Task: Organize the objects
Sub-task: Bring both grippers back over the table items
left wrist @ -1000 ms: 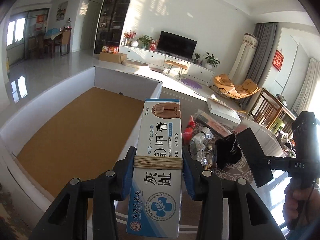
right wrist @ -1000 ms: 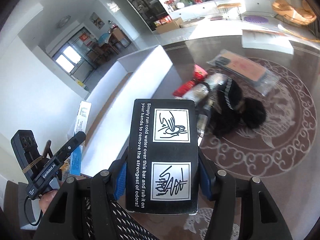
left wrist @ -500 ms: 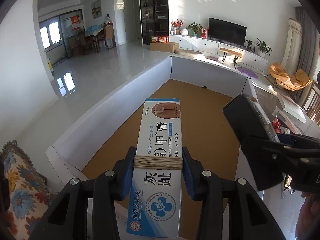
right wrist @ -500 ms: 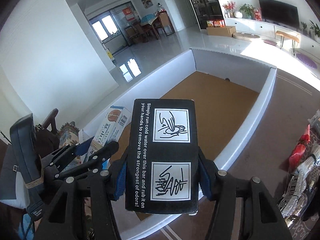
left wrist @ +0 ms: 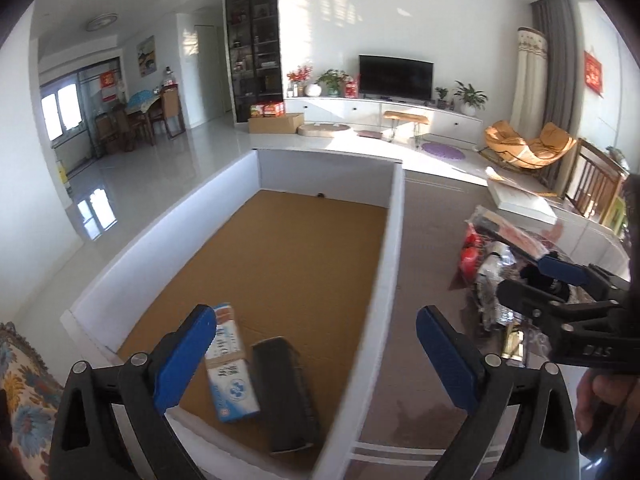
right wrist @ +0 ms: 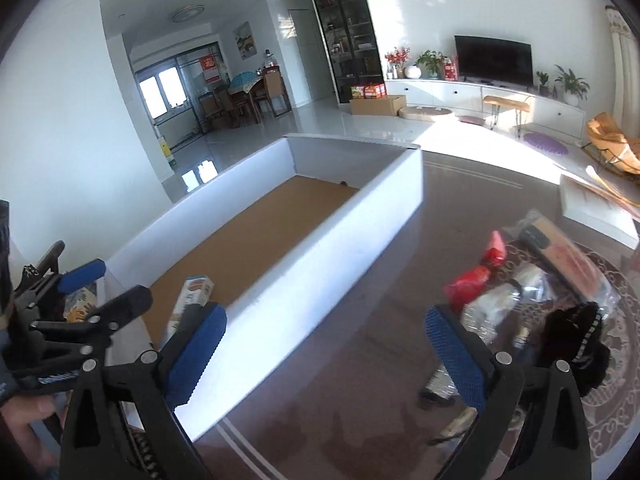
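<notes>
Your left gripper (left wrist: 316, 354) now has its fingers spread wide with nothing between them; a second ago they clamped the nail cream box (left wrist: 230, 364), which now lies flat on the brown floor of the white tray (left wrist: 394, 248), near its front corner. Just to its right rests the black box (left wrist: 286, 392) that your right gripper (right wrist: 326, 354) was carrying; that gripper is likewise open and empty. So two items are stowed, and the work likely turns to the pile (right wrist: 528, 292) of packets and dark cloth on the patterned rug (right wrist: 624, 372) at the right. The tray sits on a dark glossy table (right wrist: 360, 432); beyond are pale tiles, a television (left wrist: 396, 76) and an orange chair (left wrist: 528, 146).
</notes>
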`<state>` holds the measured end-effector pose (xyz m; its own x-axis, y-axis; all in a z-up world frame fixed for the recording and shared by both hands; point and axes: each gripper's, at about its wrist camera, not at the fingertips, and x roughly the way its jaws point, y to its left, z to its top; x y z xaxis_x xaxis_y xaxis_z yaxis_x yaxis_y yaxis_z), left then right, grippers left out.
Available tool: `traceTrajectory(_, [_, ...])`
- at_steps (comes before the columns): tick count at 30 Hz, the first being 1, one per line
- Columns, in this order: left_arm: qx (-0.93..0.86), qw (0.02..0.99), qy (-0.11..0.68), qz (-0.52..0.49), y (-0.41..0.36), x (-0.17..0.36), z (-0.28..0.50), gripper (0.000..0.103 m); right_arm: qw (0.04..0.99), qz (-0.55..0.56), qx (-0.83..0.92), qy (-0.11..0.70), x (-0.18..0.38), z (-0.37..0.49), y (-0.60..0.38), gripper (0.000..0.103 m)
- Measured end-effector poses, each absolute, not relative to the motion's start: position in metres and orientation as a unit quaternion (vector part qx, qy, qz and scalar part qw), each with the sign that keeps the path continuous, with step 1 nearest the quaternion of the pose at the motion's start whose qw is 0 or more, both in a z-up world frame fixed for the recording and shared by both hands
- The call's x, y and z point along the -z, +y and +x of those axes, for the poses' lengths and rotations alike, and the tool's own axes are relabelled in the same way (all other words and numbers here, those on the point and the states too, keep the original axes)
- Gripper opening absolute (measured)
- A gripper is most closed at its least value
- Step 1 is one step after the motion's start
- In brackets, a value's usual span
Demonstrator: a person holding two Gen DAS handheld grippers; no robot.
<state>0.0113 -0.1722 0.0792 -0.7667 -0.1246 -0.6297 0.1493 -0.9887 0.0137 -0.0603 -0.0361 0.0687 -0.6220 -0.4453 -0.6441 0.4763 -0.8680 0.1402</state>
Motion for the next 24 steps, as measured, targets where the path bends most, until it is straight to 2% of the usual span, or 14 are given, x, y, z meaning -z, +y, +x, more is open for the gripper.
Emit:
traceTrajectory(4, [0.928, -0.046, 0.027, 0.370, -0.101, -0.064, 0.012, 0.102, 0.154, 0.372, 0.912, 0.079, -0.033, -0.054, 0.054, 0.102])
traceTrajectory(7, [0.906, -0.084, 0.021, 0.413, -0.057, -0.033, -0.005, 0.102, 0.094, 0.398, 0.906, 0.110, -0.003, -0.041, 0.118, 0.102])
traceTrajectory(13, [0.879, -0.058, 0.017, 0.473, -0.037, 0.025, -0.040, 0.102, 0.047, 0.425, 0.896, 0.117, 0.025, -0.020, 0.186, 0.102])
traceTrajectory(24, [0.884, -0.015, 0.017, 0.467, -0.044, 0.039, -0.048, 0.102, 0.037, 0.441, 0.894, 0.068, 0.029, -0.025, 0.192, 0.103])
